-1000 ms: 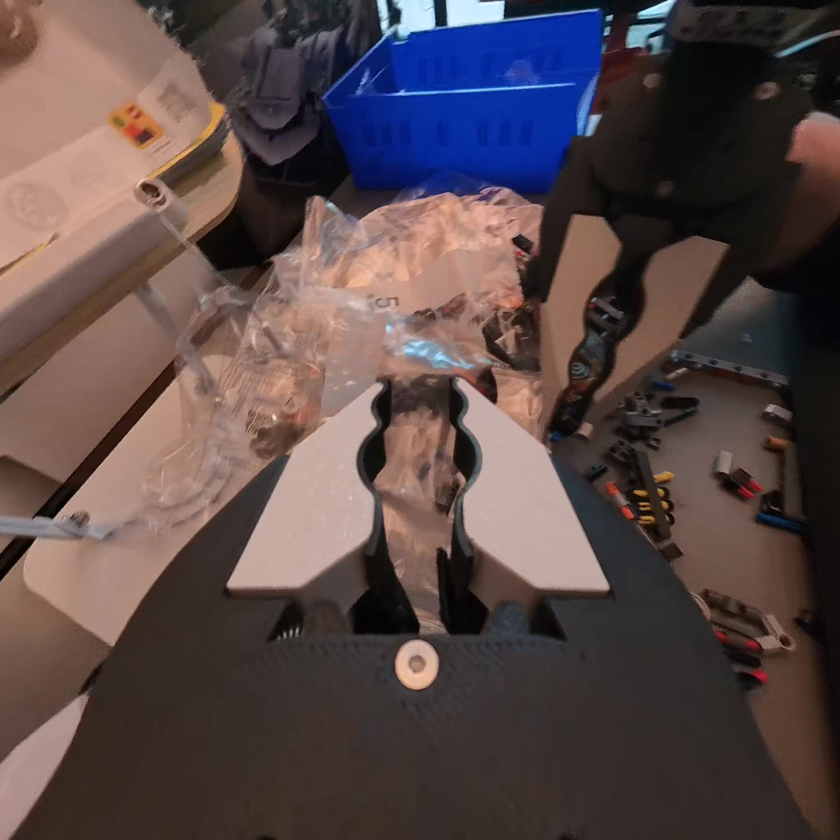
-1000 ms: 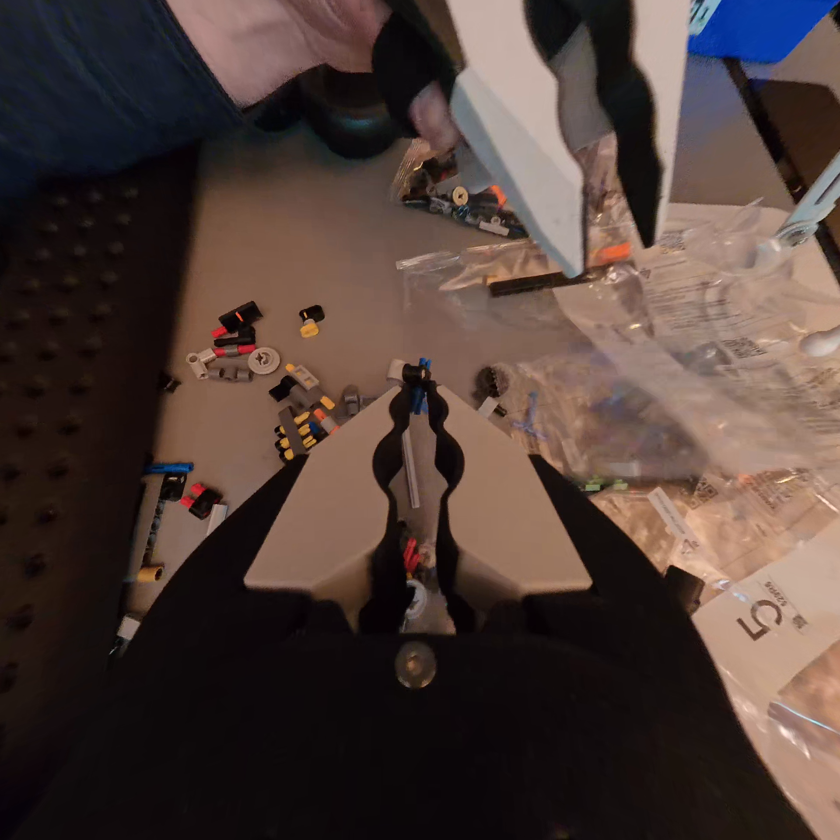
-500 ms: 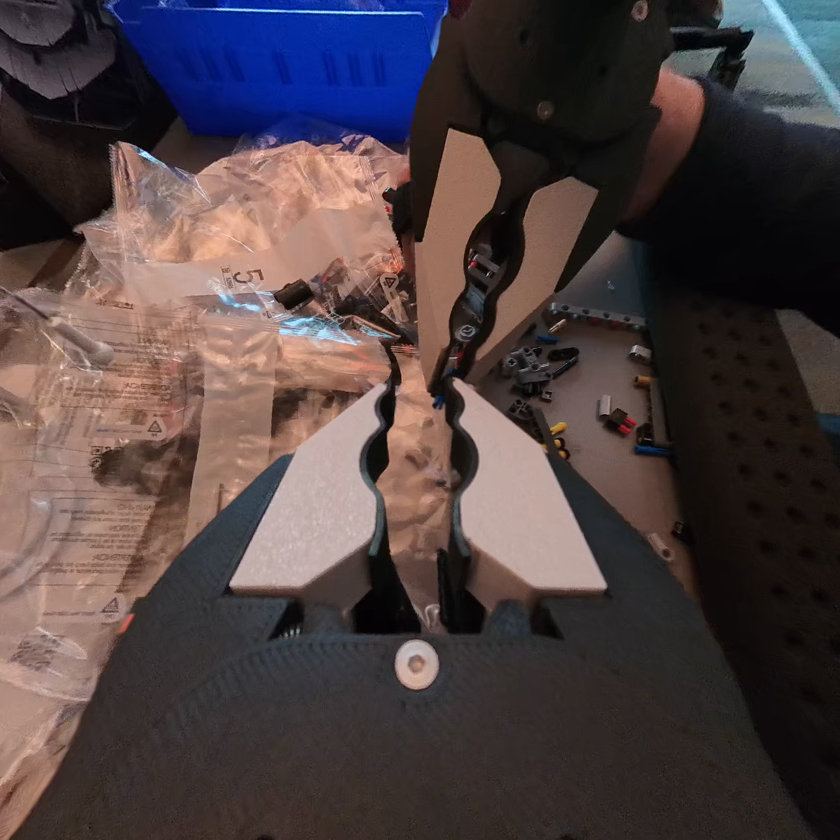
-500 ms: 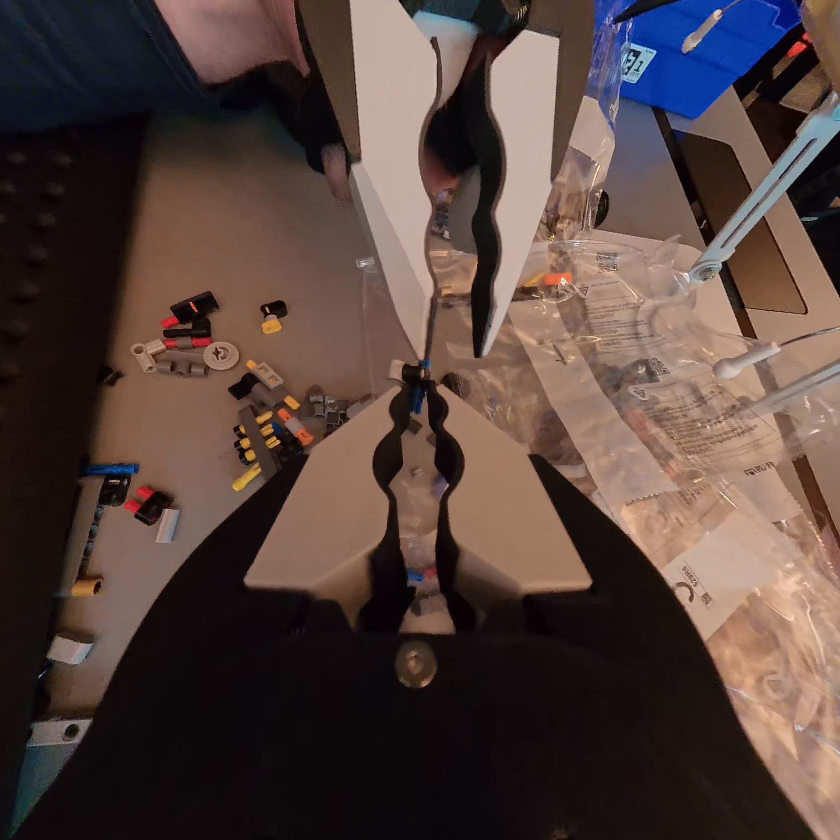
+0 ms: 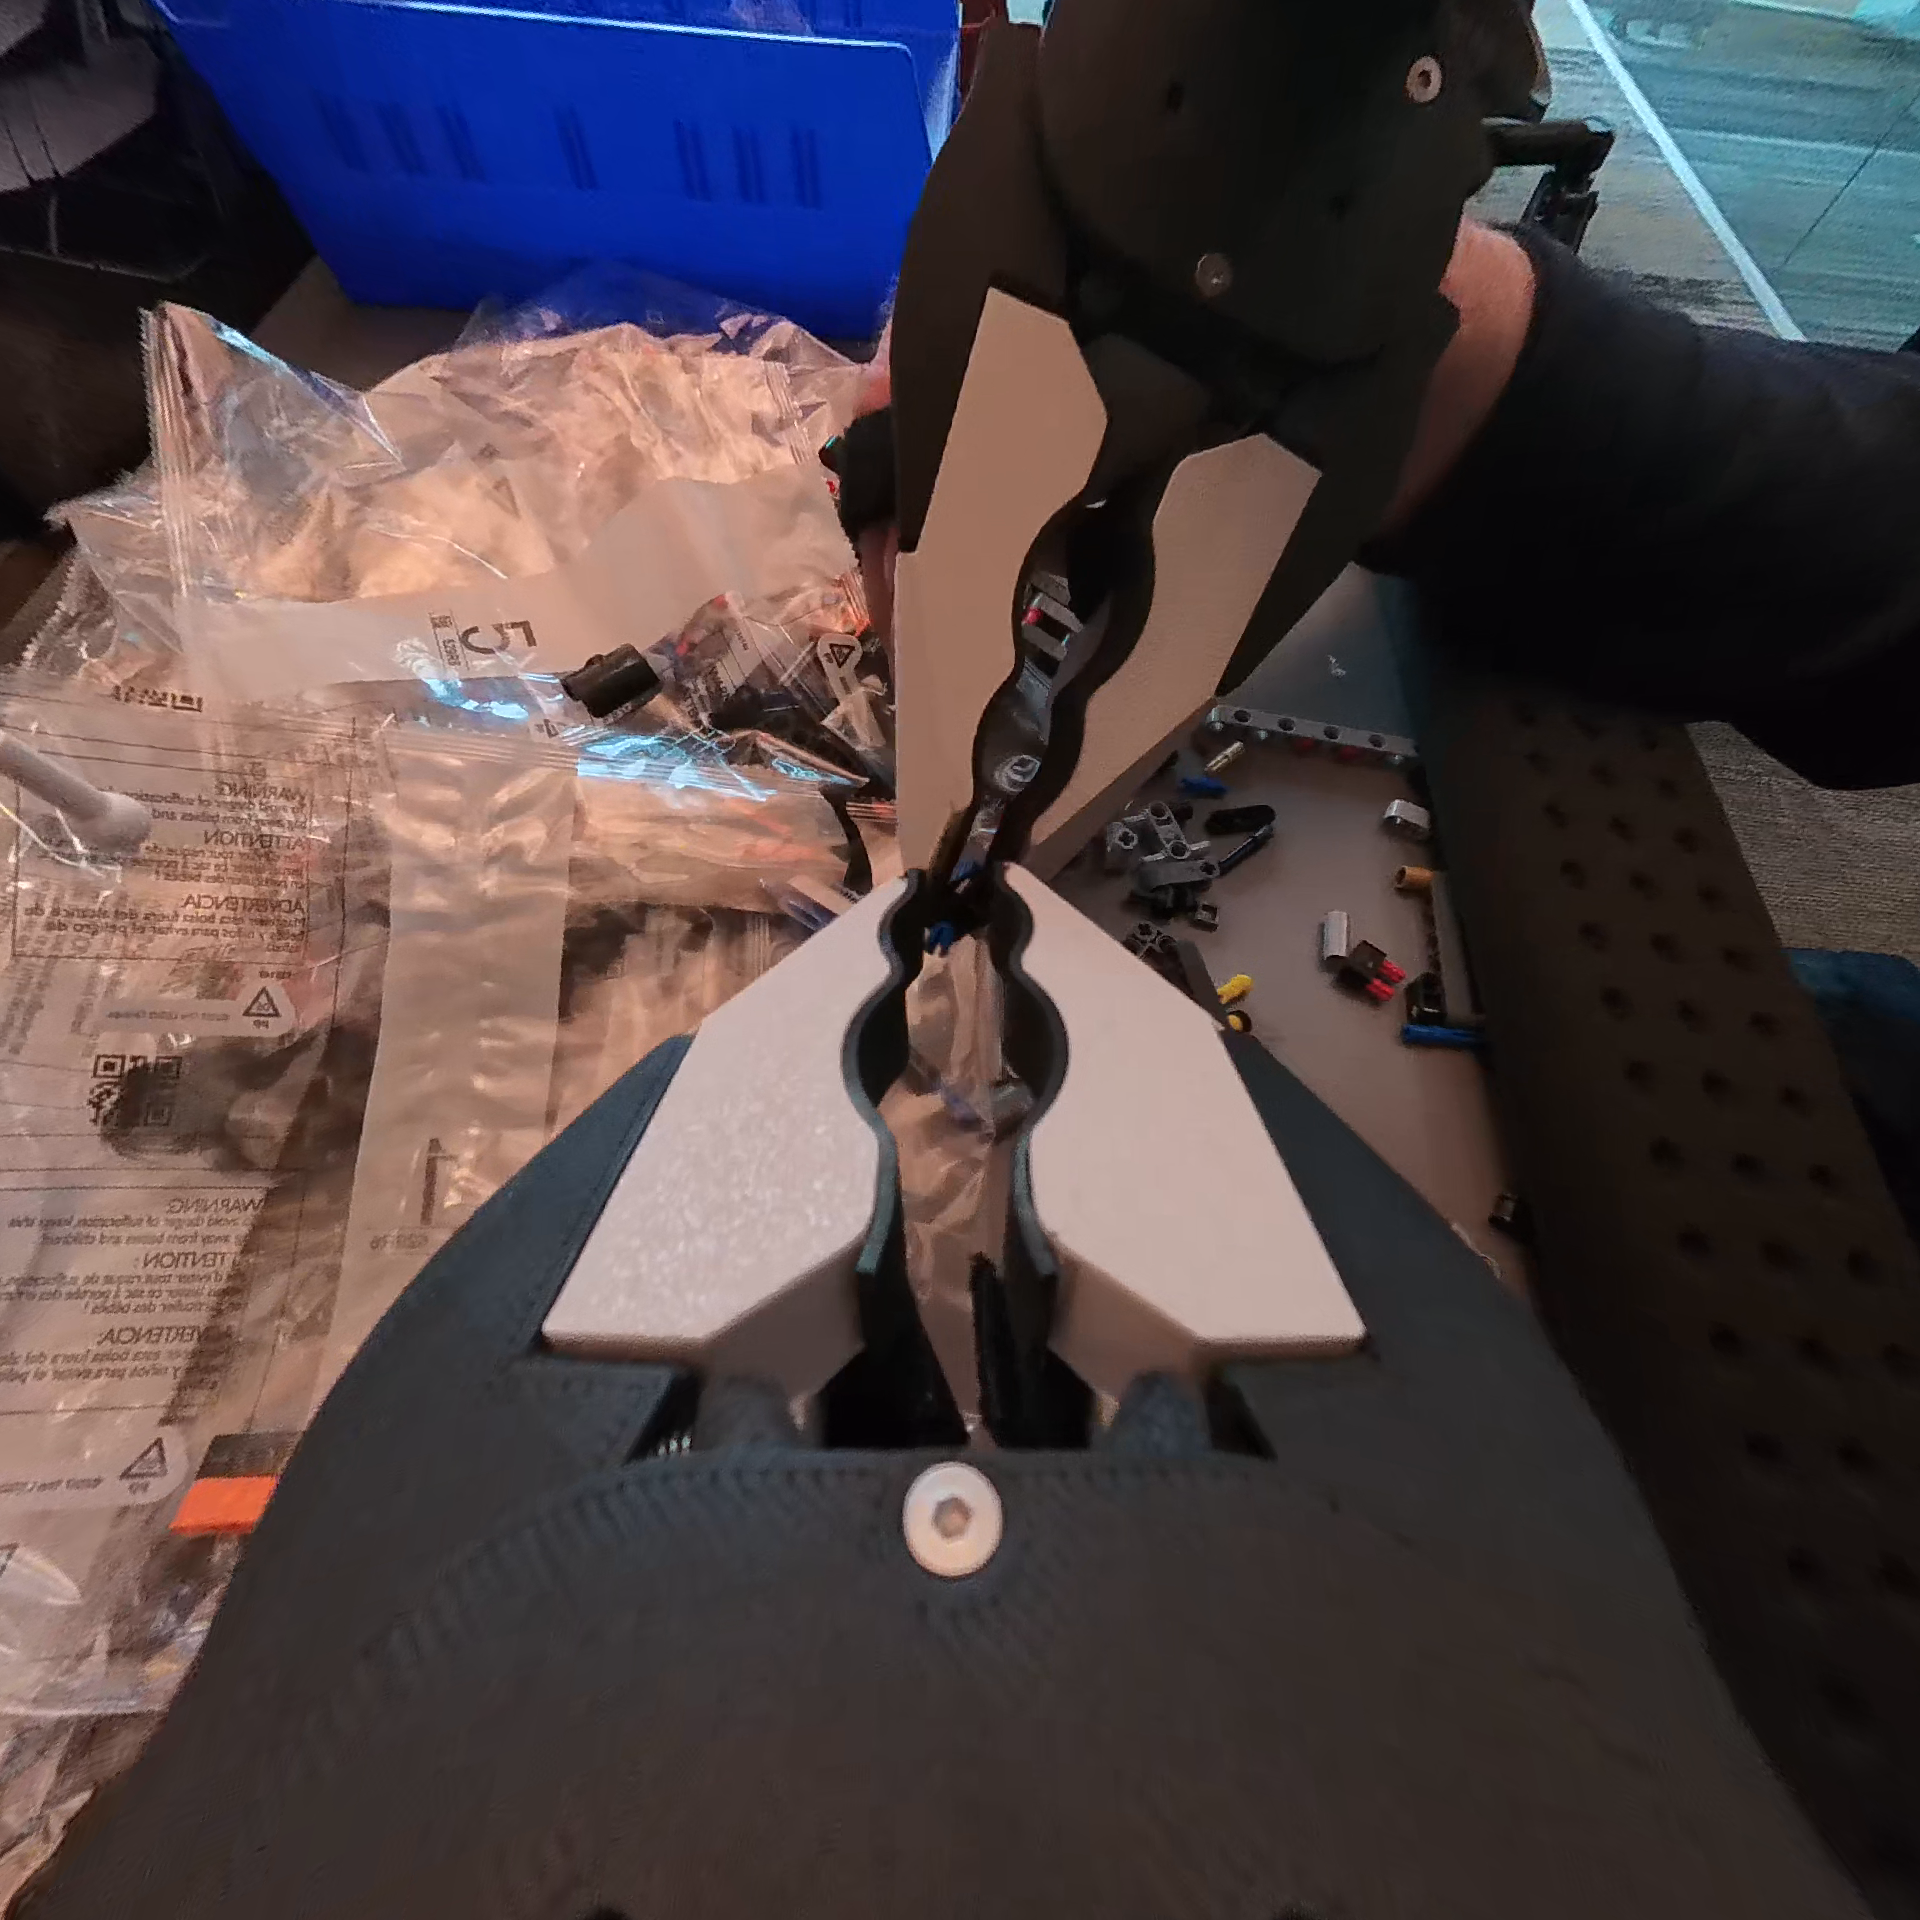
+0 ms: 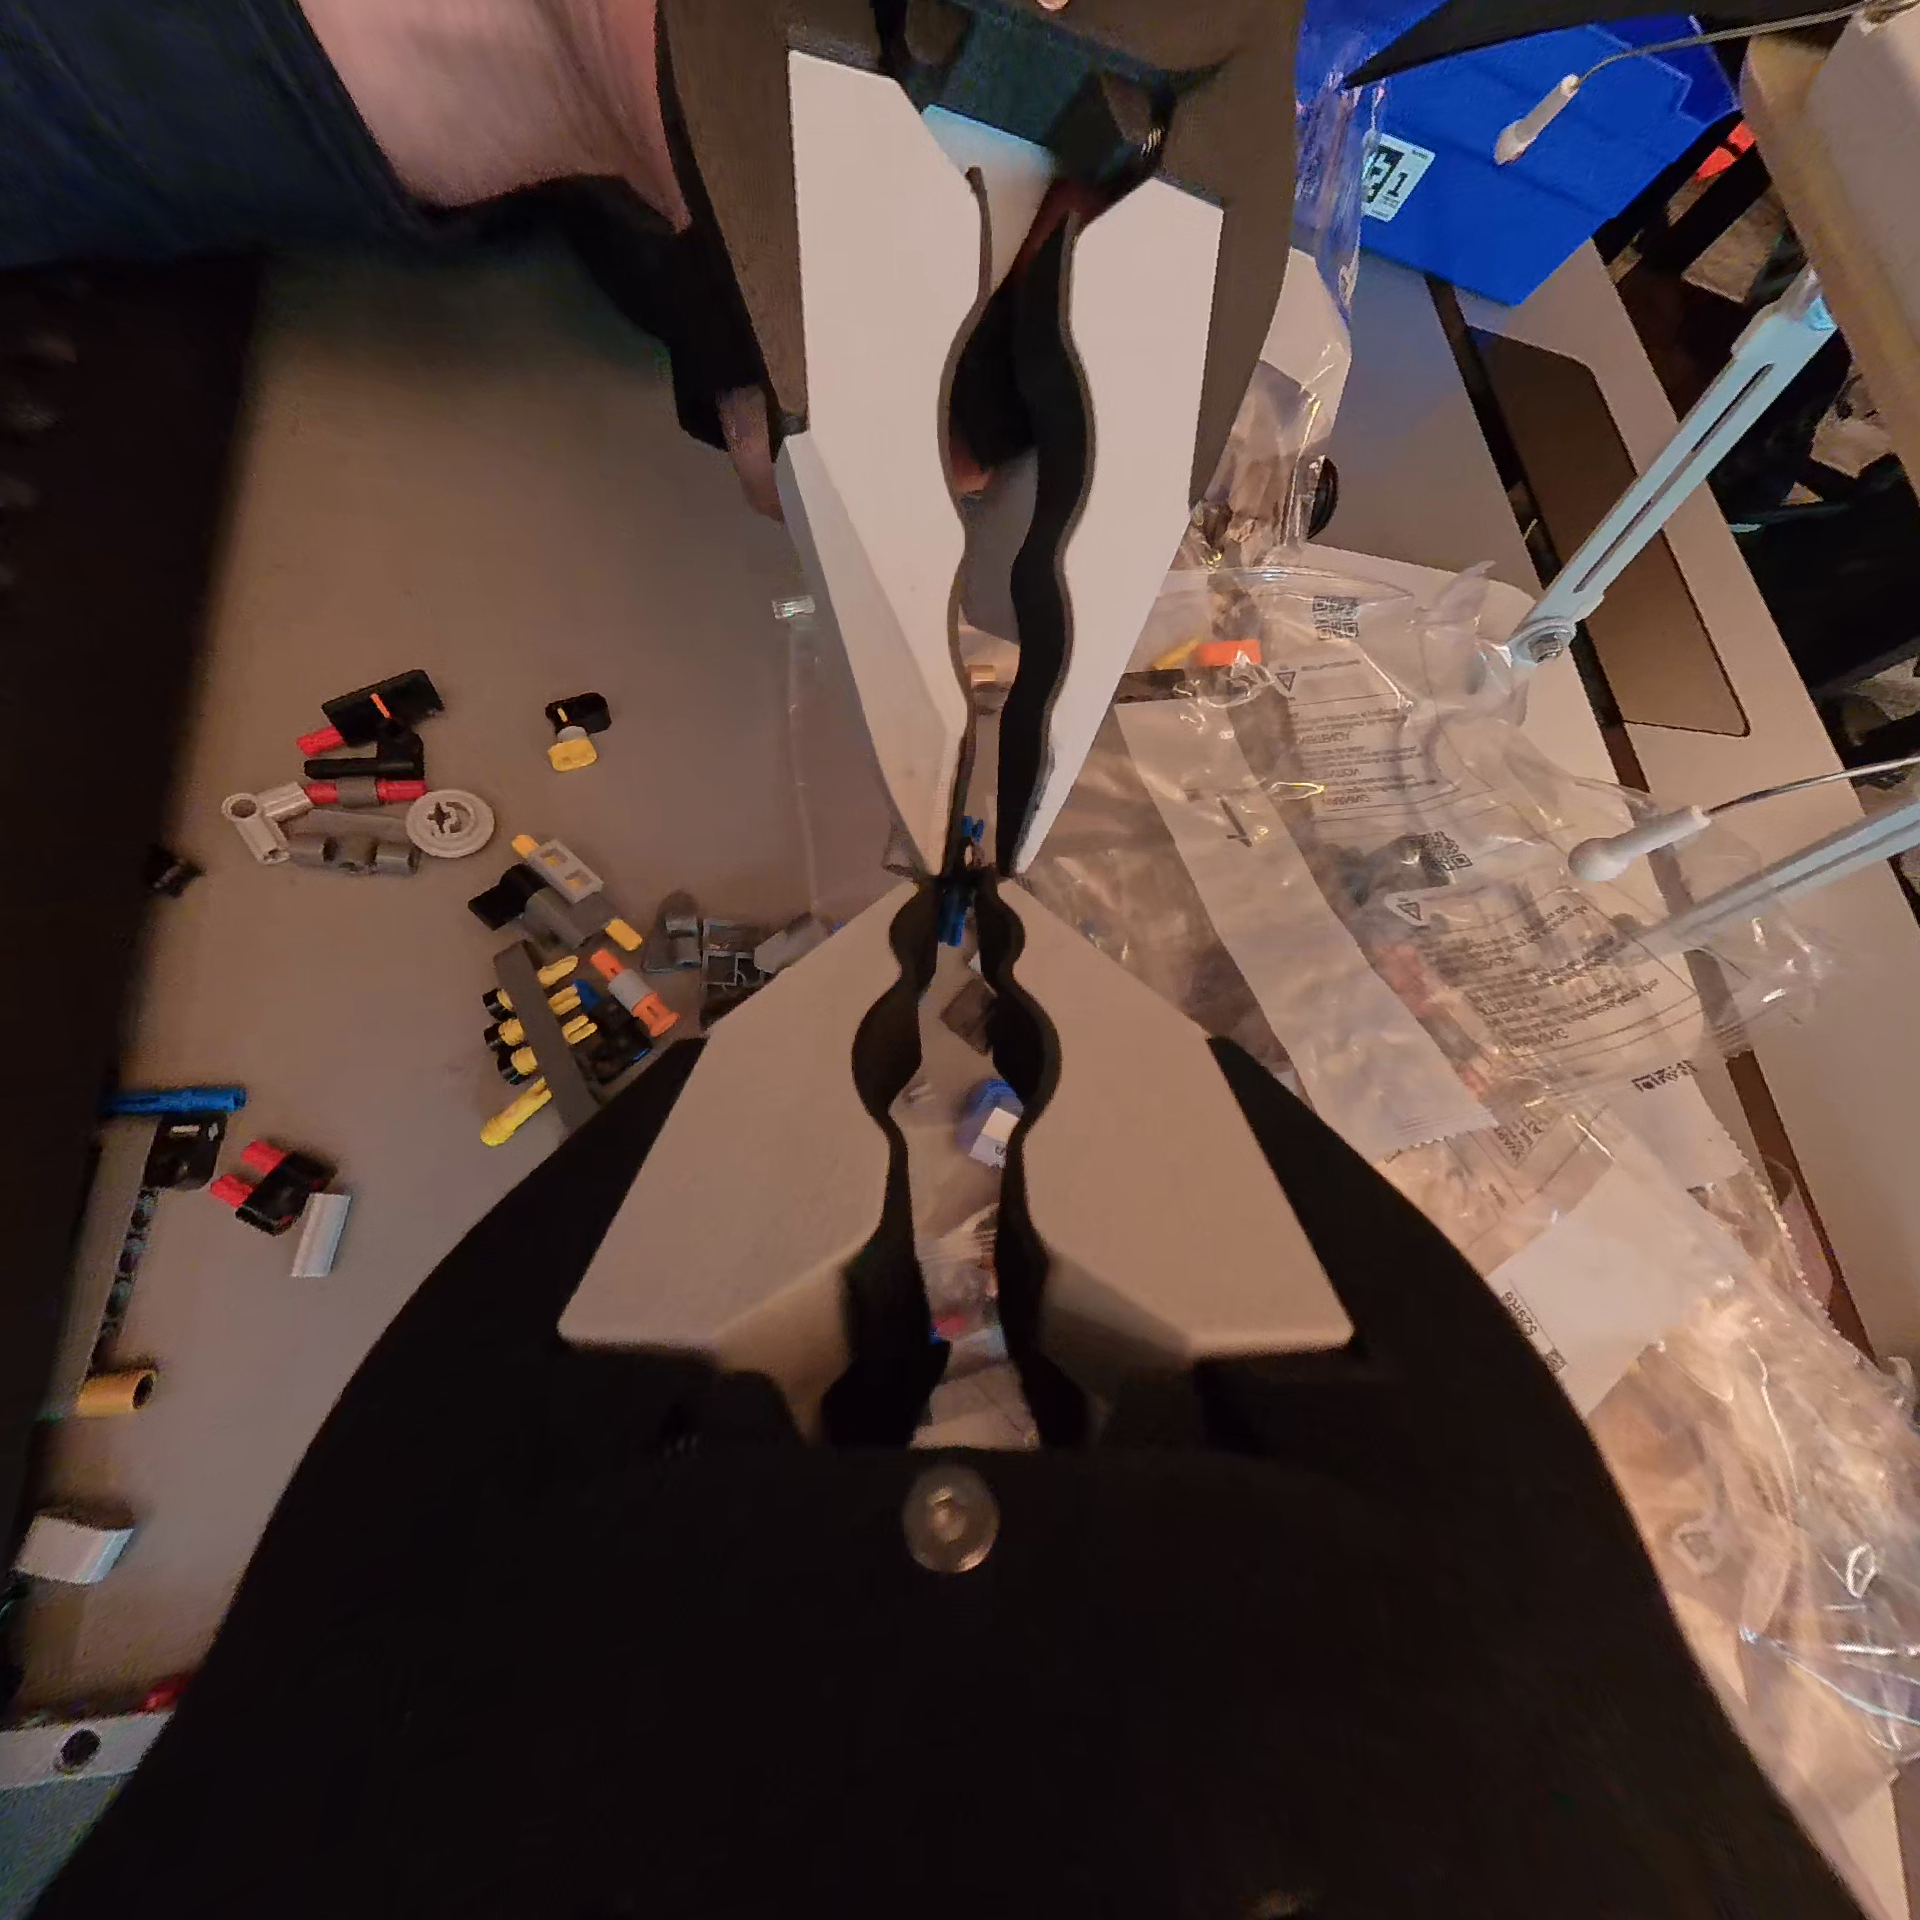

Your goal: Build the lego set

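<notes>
Compared with the frames half a second earlier, the two grippers had closed the last gap and now met tip to tip above the table; a second earlier they stood well apart. The left gripper (image 5: 961, 899) had its jaws drawn nearly together at the tips, apparently pinching a small dark piece there, though the contact was too small to confirm. The right gripper (image 6: 954, 906) was pinched on a small blue pin (image 6: 951, 920), which bridged the point where both sets of tips converged. In the left wrist view the right gripper (image 5: 982, 847) descended from above, held by a hand (image 5: 1486, 312) in a dark sleeve.

The surface was a grey table (image 6: 499, 499). Loose lego pieces (image 6: 551, 935) in black, grey, yellow and red lay scattered on its bare part, to the left in the right wrist view. Clear plastic bags (image 5: 312, 831), some still holding parts, covered the other side. A blue bin (image 5: 582, 156) stood beyond the bags. A dark perforated mat (image 5: 1683, 1039) bordered the table beside the loose pieces.

Both grippers worked directly over the boundary between bags and loose pieces. Bare table lay beyond the scattered parts, toward the sleeve.
</notes>
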